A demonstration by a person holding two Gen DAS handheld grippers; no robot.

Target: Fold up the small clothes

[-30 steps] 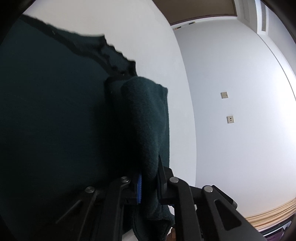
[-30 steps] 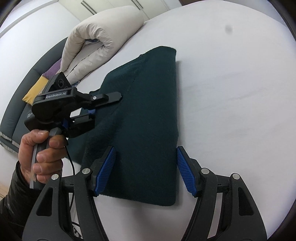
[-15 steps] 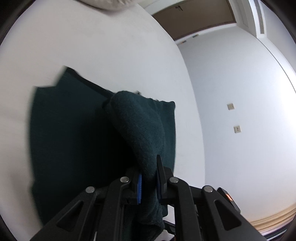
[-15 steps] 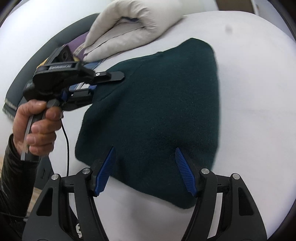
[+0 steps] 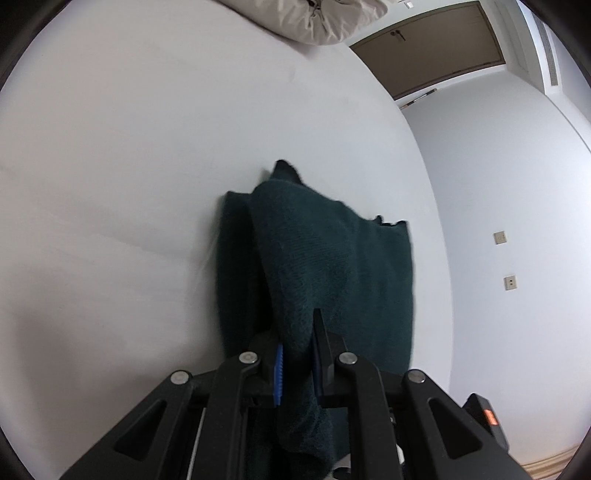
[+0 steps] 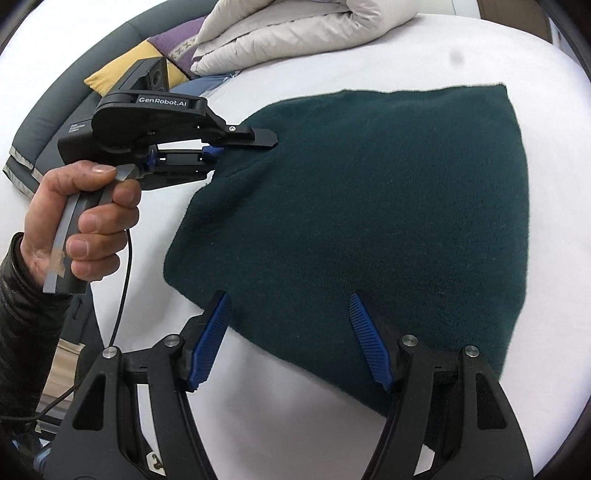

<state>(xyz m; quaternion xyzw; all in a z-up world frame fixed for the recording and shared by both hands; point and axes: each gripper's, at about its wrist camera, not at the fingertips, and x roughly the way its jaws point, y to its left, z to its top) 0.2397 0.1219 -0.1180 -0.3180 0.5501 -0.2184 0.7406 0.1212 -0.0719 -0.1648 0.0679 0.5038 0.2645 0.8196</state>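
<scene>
Since a second ago, the dark green garment (image 6: 369,206) has been swung round on the white bed (image 6: 443,44), its pinched edge drawn across. That edge is clenched in the left gripper (image 5: 297,354), while the right gripper (image 6: 291,339) is held spread wide above the near hem, grasping nothing. A fold appears to be under way; next, the held edge would need laying flat and releasing.

A dark green knitted garment (image 6: 369,214) lies on the white bed (image 6: 480,55). The left gripper (image 6: 218,149) clamps a raised fold at the garment's left edge. The right gripper (image 6: 291,332) hangs wide apart over its near edge. A folded beige duvet (image 6: 295,29) sits behind, with patchwork cushions (image 6: 162,48) to its left.
</scene>
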